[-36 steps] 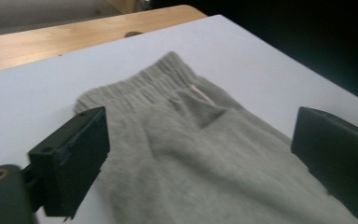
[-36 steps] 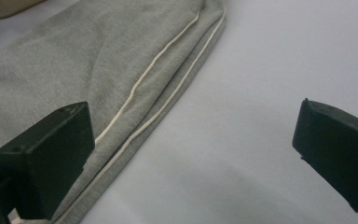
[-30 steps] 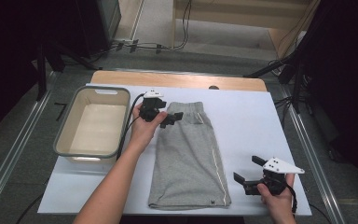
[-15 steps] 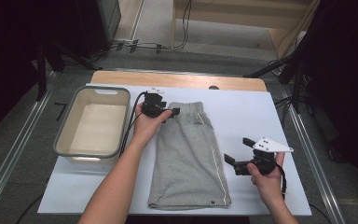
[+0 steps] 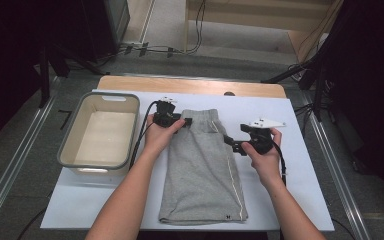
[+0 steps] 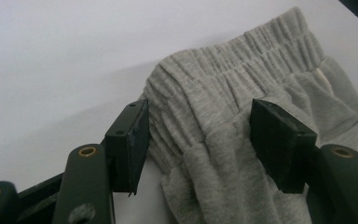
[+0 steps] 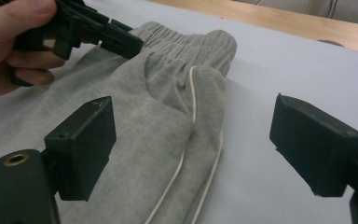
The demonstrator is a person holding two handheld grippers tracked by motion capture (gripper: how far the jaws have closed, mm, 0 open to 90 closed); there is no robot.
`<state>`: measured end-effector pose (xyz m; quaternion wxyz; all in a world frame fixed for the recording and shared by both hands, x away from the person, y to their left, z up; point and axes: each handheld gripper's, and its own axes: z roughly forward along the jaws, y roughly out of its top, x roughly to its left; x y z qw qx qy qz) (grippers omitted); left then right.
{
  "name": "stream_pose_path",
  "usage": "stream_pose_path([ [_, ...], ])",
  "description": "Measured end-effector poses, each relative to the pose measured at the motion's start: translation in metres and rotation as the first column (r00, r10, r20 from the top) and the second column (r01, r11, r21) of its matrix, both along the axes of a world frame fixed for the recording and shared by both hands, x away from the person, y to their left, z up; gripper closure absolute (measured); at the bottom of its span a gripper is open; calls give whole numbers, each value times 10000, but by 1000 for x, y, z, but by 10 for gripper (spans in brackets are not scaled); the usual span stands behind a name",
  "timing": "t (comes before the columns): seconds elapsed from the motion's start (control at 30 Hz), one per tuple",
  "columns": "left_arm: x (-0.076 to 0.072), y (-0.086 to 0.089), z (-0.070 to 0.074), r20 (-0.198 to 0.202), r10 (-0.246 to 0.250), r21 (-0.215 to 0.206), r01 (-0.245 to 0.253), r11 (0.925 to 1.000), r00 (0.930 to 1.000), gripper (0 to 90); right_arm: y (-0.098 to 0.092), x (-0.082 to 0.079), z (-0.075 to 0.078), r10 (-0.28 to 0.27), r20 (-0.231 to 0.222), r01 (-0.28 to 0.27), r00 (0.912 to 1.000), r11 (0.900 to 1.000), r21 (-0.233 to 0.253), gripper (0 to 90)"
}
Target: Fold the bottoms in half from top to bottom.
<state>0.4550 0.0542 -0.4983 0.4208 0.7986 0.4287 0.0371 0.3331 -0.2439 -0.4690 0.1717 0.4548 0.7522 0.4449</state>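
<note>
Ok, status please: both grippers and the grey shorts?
Left gripper open around waistband corner. Right gripper open beside striped edge. Grey fabric shorts flat. Nothing blocking.

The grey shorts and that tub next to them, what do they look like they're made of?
The shorts look like soft knit cotton or fleece jersey: matte, heathered grey, a gathered elastic waistband, a pale piping stripe down the side. The tub looks like moulded plastic, cream inside with a grey rim, smooth and faintly glossy; the exact plastic is unclear.

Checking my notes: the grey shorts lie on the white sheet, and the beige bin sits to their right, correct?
Not quite. The high view shows the beige bin to the left of the grey shorts, beside the left claw. The shorts do lie on the white sheet.
</note>
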Motion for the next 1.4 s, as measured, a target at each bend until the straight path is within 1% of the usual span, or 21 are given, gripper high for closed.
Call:
stream_pose_path([
  [0.07,0,1,-1,-27,-8,32,8,10000,10000,388,7,13,-3,12,-216,-14,9998,9999,-134,131],
  [0.13,0,1,-2,-19,12,45,-12,10000,10000,389,13,25,-6,-129,-360,115,9993,9991,-407,174],
  [0.2,0,1,-3,-51,35,109,-35,9999,10000,389,19,35,-10,-166,-592,136,9981,9987,-495,186],
  [0.23,0,1,-4,-141,63,154,-61,9999,9999,388,21,40,-12,-208,-667,170,9976,9982,-578,191],
  [0.3,0,1,-8,-462,145,38,-143,9999,9988,387,24,48,-18,-325,-829,275,9960,9977,-615,198],
  [0.37,-1,1,-9,-384,188,-16,-189,9998,9991,386,26,56,-25,-432,-1093,363,9931,9973,-638,200],
  [0.47,-1,1,-9,-385,152,12,-152,9999,9991,393,28,65,-36,-621,-1479,527,9871,9964,-666,220],
  [0.57,-2,1,-9,-385,149,35,-147,9999,9991,403,29,71,-43,-469,-1766,357,9832,9972,-663,273],
  [0.63,-2,1,-9,-414,151,14,-150,9999,9990,406,31,74,-46,-508,-1947,377,9795,9968,-701,279],
  [0.77,-3,1,-8,-538,90,34,-88,10000,9985,429,33,80,-47,-484,-2090,356,9767,9973,-647,295],
  [0.83,-3,1,-8,-586,88,34,-87,10000,9982,444,34,83,-46,-394,-2243,311,9737,9987,-402,341],
  [0.9,-3,1,-8,-676,83,0,-83,10000,9977,475,36,84,-46,-274,-2367,206,9712,9993,-312,404],
  [0.97,-3,2,-8,-703,95,17,-94,10000,9975,520,38,84,-46,-53,-2492,-5,9684,9997,-233,519],
  [1.0,-3,2,-8,-672,102,84,-97,9999,9977,553,39,84,-46,70,-2544,-124,9671,9997,-194,549],
  [1.03,-4,2,-8,-595,83,159,-74,9998,9982,583,38,84,-45,100,-2581,-187,9661,9993,-312,596],
  [1.1,-6,0,-6,-356,-7,370,20,9993,9994,638,37,83,-44,228,-2641,-332,9642,9988,-350,698],
  [1.17,-7,-1,-2,-178,-78,380,85,9992,9998,699,34,82,-44,348,-2657,-442,9634,9986,-295,752],
  [1.23,-8,-2,2,-55,-150,321,151,9994,9999,747,32,81,-41,372,-2515,-499,9672,9978,-442,770],
  [1.3,-9,-2,7,227,-195,300,188,9994,9996,759,29,80,-34,327,-2270,-450,9733,9978,-491,778],
  [1.33,-9,-2,10,394,-165,169,158,9997,9991,764,27,79,-30,299,-2115,-404,9769,9982,-454,780],
  [1.4,-9,-4,17,585,-58,-93,63,9999,9983,767,24,77,-19,244,-1767,-352,9840,9977,-580,781],
])
